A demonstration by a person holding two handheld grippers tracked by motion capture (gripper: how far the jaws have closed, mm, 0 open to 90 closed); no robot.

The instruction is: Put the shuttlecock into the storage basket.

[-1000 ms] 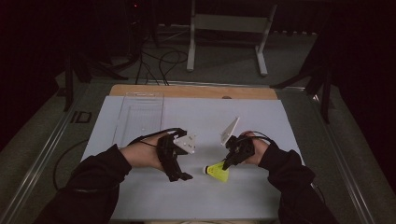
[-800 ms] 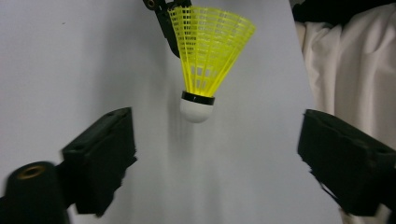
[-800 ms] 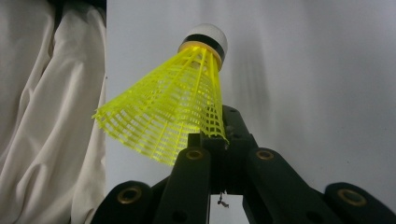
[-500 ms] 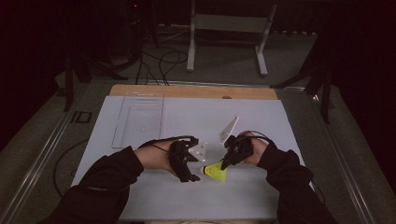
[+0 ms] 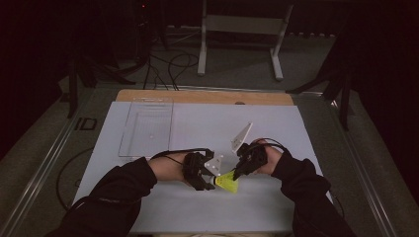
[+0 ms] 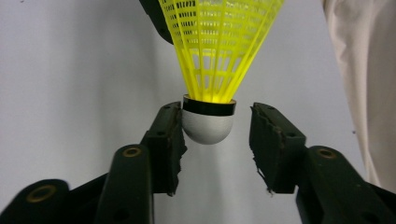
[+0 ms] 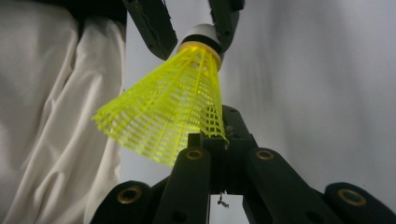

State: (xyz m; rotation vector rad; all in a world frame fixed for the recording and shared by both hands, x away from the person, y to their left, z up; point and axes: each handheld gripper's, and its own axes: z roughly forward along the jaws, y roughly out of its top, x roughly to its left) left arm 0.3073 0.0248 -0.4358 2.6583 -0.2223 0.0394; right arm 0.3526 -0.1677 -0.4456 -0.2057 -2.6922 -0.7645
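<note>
We've got the yellow plastic mesh shuttlecock pinched by its skirt in our right gripper, cork pointing straight at our left gripper, whose jaws, just closing, flank the white cork, one pad touching, one not.

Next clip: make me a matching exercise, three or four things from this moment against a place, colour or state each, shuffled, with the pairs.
Things:
1. shuttlecock skirt
2. shuttlecock cap
3. clear tray
4. right tongs

States:
A. flat on the table's far left
B. white, between the left tongs, a gap on one side
C. yellow mesh
D. shut on the skirt's rim

Pairs: 1-C, 2-B, 3-A, 4-D
</note>
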